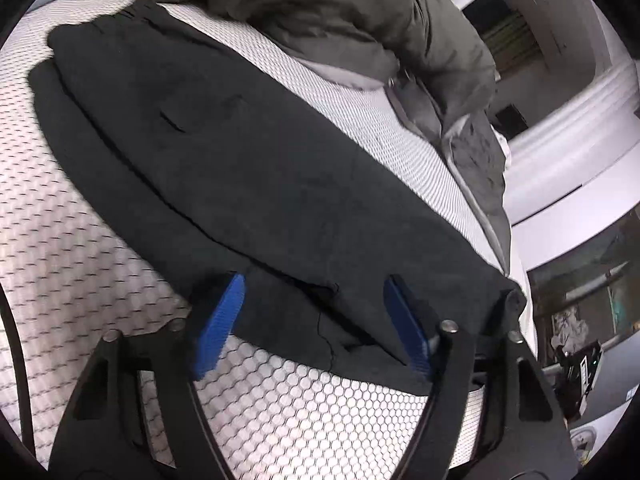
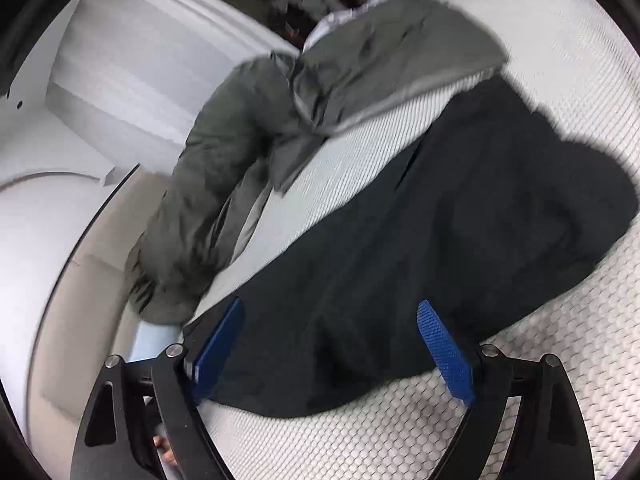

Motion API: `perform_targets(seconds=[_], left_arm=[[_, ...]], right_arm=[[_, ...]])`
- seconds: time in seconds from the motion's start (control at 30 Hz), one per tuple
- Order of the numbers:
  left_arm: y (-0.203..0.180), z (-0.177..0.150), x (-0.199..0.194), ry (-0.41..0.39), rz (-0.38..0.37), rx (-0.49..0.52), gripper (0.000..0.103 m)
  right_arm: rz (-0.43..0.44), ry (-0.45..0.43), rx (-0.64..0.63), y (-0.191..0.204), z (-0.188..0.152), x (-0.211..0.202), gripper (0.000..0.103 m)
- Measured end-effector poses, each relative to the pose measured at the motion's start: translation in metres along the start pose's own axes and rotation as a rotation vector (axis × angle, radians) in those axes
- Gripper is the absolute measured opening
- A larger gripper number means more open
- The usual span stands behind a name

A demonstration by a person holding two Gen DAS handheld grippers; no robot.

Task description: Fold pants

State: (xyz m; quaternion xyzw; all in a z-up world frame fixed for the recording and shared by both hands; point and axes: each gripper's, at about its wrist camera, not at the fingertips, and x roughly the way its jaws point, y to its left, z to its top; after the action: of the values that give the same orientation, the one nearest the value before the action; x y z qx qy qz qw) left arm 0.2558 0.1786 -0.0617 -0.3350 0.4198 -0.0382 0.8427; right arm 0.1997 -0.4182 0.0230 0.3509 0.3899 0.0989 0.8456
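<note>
White honeycomb-patterned mattress (image 1: 60, 248) carries our dark pants (image 1: 240, 152), lying lengthwise beside a grey jacket (image 1: 340, 8) along its far edge. Our left gripper (image 1: 312, 320) and right gripper (image 2: 332, 344) both stand apart over the pants' near end, clamping nothing.

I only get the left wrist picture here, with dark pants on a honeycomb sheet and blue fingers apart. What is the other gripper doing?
Observer: The right gripper is open too, its blue fingers standing either side of one end of the dark pants without pinching them.
Operator: Anything near that end I cannot see?
Observer: Yes, the grey-green jacket trails down off the edge of the bed beside that end.
Operator: Is the cloth flat there?
Observer: That picture is blurred, so I cannot tell.
</note>
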Motion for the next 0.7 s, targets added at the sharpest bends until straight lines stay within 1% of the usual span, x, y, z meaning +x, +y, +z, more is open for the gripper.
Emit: perform_targets(seconds=[0.03, 0.1, 0.2, 0.23, 0.27, 0.33, 0.4, 0.53, 0.57, 0.63, 0.7], left_arm=[[0.000, 0.000, 0.005, 0.006, 0.005, -0.001, 0.066], [0.005, 0.003, 0.017, 0.026, -0.005, -0.043, 0.065], [0.012, 0.010, 0.030, 0.024, -0.007, -0.098, 0.053], [0.015, 0.014, 0.034, 0.012, 0.001, -0.109, 0.039], [0.015, 0.016, 0.034, -0.011, 0.044, -0.107, 0.019], [0.021, 0.019, 0.036, -0.056, 0.081, -0.117, 0.001], [0.024, 0.017, 0.026, -0.089, 0.066, -0.125, 0.000], [0.009, 0.013, -0.006, -0.148, 0.040, -0.060, 0.000], [0.006, 0.009, -0.020, -0.164, 0.029, -0.036, 0.000], [0.004, -0.001, -0.040, -0.192, 0.056, 0.013, 0.000], [0.010, -0.001, -0.035, -0.166, 0.087, 0.014, 0.000]], right_arm=[[-0.014, 0.000, -0.001, -0.001, -0.001, 0.000, 0.090], [-0.030, -0.008, -0.008, -0.002, -0.004, 0.001, 0.090], [-0.022, 0.020, 0.004, -0.007, -0.009, 0.005, 0.090], [-0.036, 0.027, 0.009, -0.009, -0.009, 0.008, 0.090], [-0.048, 0.033, 0.014, -0.010, -0.010, 0.009, 0.090], [-0.051, 0.038, 0.025, -0.011, -0.008, 0.014, 0.090], [-0.058, 0.034, 0.019, -0.009, -0.004, 0.017, 0.090], [-0.075, 0.019, -0.011, -0.003, -0.002, 0.011, 0.090], [-0.074, 0.014, -0.014, -0.002, -0.002, 0.010, 0.090], [-0.072, 0.006, -0.023, 0.000, -0.003, 0.005, 0.090], [-0.081, -0.001, -0.030, 0.001, -0.003, 0.001, 0.090]])
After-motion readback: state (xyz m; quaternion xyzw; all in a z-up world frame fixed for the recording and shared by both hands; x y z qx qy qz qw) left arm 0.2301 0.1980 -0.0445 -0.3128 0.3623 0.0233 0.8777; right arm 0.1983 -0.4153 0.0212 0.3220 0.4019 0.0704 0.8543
